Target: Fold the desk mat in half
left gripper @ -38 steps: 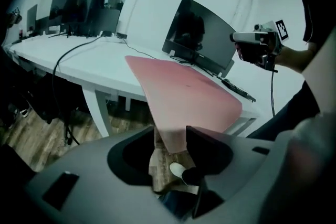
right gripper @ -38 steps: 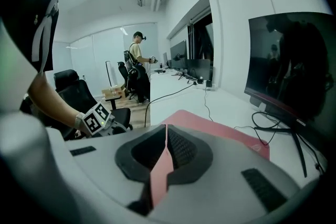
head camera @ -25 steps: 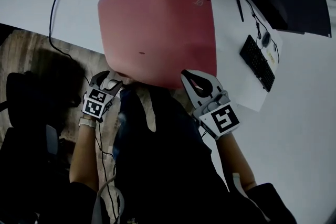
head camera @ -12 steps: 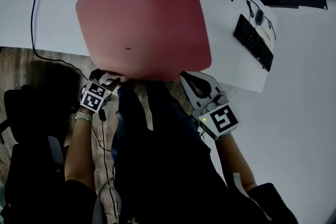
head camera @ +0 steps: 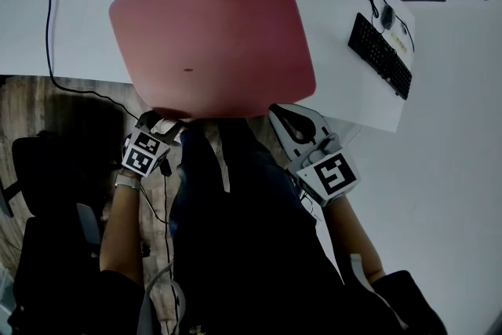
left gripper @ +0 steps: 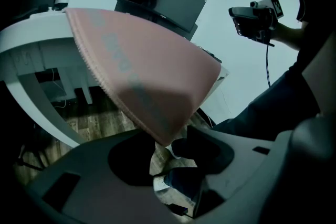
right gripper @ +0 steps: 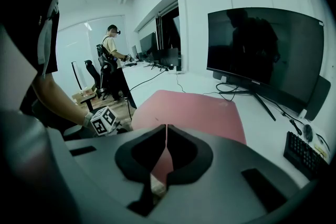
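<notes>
The desk mat (head camera: 212,35) is spread out flat on the white desk (head camera: 70,27), and its near edge is pushed slightly past the desk's front rim. No part of it is turned over yet, so the fold itself is judged not to have been started.

The near right corner is pinched between the closed jaws of the right gripper (head camera: 281,111). The near left corner is reached by the left gripper (head camera: 163,121). Its jaws have just been closing, and the corner hangs between them, but a gap is seen and the corner is not yet clamped.

What is left: the left corner is to be gripped, both near corners are to be lifted and carried over to the far edge, and the crease is to be laid down.
</notes>
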Tool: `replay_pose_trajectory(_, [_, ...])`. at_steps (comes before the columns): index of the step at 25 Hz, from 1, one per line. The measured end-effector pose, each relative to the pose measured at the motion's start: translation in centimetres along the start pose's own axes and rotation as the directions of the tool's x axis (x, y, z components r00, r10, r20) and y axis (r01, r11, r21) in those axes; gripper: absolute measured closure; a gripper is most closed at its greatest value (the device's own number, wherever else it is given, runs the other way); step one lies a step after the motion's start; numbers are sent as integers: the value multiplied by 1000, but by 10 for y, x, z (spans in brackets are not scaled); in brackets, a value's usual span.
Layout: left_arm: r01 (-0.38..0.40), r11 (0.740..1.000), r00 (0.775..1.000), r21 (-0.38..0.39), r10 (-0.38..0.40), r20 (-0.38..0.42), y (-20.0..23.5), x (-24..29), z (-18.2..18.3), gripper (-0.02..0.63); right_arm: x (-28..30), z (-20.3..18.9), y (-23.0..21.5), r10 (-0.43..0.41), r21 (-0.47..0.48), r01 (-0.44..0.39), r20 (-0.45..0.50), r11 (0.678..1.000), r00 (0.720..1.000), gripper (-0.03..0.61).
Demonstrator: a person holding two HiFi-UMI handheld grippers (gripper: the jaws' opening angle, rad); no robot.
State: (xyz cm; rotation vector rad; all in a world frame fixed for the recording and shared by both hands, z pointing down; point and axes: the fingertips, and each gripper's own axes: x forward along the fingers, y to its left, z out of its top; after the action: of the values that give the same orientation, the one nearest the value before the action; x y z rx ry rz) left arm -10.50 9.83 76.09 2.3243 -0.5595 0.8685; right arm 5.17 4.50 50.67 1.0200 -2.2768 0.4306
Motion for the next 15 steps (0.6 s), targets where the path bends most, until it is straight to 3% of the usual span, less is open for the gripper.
replay_pose_trajectory(7, [-15, 1000, 1000, 2, 15, 13, -17, -22, 1, 469, -1, 6, 6, 18, -5, -18, 25, 1000, 1000, 560])
replay_pose_trajectory(15, [-35, 999, 999, 13, 35, -24, -36, -45, 13, 526, 1, 18, 15, 42, -14, -41, 39, 999, 998, 560])
